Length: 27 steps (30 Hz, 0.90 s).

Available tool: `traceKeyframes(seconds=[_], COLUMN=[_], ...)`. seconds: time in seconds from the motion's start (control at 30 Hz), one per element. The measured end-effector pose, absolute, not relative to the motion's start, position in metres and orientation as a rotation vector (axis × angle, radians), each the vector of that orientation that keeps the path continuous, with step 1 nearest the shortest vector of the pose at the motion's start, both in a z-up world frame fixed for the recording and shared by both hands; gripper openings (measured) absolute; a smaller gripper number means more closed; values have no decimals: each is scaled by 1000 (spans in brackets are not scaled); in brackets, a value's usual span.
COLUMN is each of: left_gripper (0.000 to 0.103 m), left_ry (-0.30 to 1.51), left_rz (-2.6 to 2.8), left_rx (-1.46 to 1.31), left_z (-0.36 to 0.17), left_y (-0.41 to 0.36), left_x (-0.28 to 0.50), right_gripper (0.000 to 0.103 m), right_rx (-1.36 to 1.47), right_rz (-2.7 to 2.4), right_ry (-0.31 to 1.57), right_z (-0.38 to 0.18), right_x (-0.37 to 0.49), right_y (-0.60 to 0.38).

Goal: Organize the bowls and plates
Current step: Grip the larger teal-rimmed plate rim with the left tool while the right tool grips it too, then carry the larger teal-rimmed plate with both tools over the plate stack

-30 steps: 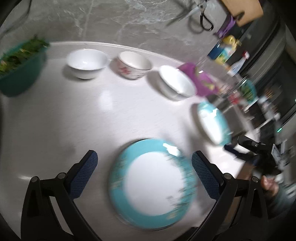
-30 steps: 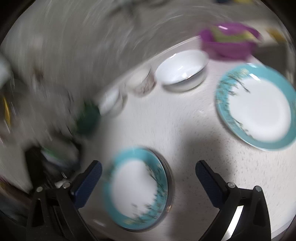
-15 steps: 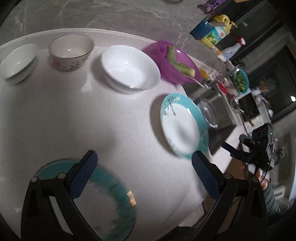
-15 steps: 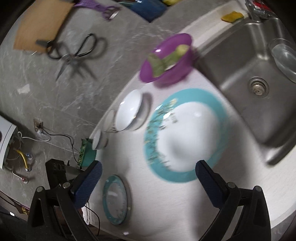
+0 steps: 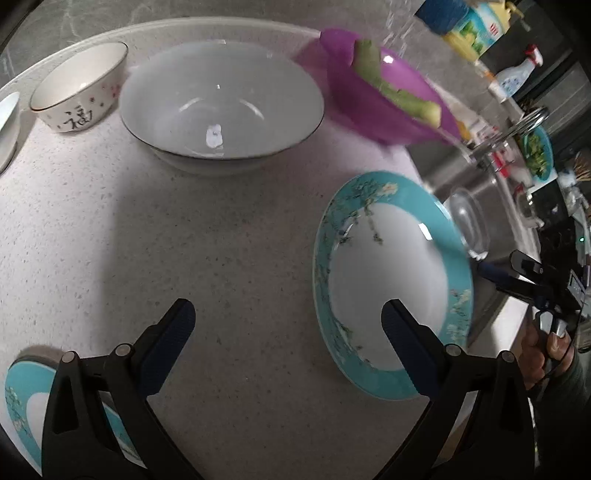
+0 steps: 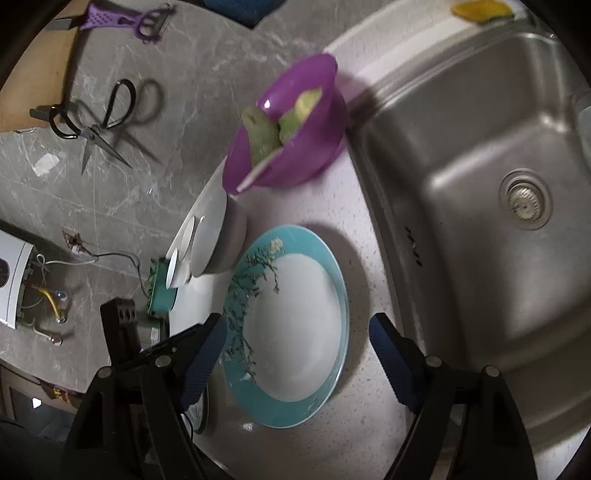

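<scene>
A teal-rimmed white plate (image 5: 388, 273) lies on the speckled counter, beside the sink; it also shows in the right wrist view (image 6: 291, 328). My left gripper (image 5: 286, 332) is open and empty, its right finger over the plate's near rim. My right gripper (image 6: 297, 350) is open and empty, its fingers either side of the plate, above it. A large white bowl (image 5: 221, 107) stands behind, with a small patterned bowl (image 5: 79, 96) and another white bowl's edge (image 5: 7, 125) to its left. A second teal plate (image 5: 22, 406) lies at lower left.
A purple bowl with green vegetable pieces (image 6: 288, 129) stands by the steel sink (image 6: 480, 206). A glass bowl (image 5: 469, 221) sits in the sink. Scissors (image 6: 99, 122) hang on the marble wall. A green container (image 6: 159, 291) stands at the counter's far end. Bottles (image 5: 476, 26) stand beyond.
Both grippers have moved in toward the plate by the sink. The left view has swung right and closer to the large bowl; the right gripper has dropped lower over the plate.
</scene>
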<state>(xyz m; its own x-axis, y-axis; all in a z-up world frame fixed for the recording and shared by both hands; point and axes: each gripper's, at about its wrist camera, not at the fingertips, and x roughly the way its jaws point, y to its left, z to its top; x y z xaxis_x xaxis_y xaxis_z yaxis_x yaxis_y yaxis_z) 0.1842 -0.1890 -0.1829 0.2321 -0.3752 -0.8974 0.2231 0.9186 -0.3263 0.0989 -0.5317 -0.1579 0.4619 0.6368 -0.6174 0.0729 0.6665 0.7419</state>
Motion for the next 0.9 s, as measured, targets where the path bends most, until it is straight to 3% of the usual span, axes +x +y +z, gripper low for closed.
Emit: traceKeyframes(seconds=[0.1,0.3,0.4,0.53,0.63,0.7,0.77,0.8,0.9], left_gripper=[101,85,67,51,50,40,20,20,19], left_ry=[1279,1308,1315,1303,1299,1297,1305,1305,1309], left_rz=[-437,-448,-437,-425,-423,-430,-443,-444,-451], left_rx=[-112,-63,-26,-2,21,26,10,9,9], left_z=[-188,-200,-208,-210,-211,-210,-211,-211,-211], left_y=[-195,-214,-224,-238,-246,-248,-248,-249,-249], left_x=[187,190,192,197,198,198,198,198,199], right_gripper=[68,64,62,46,35,32,22,13,9], right_rx=[811,778,787,762,751,732,732,724,706], right_rz=[411,422,423,439,457,454,444,436,426], right_ry=[1071,1104,1105,1138,1157,1168,1176,1187,1204], right_z=[-169,-178,-182,-188,-192,-194,-196,-198,-199], right_x=[104,107,107,108,111,113,114,115,118], right_y=[-530,-526,-527,-521,-517,-515,-516,-517,-516])
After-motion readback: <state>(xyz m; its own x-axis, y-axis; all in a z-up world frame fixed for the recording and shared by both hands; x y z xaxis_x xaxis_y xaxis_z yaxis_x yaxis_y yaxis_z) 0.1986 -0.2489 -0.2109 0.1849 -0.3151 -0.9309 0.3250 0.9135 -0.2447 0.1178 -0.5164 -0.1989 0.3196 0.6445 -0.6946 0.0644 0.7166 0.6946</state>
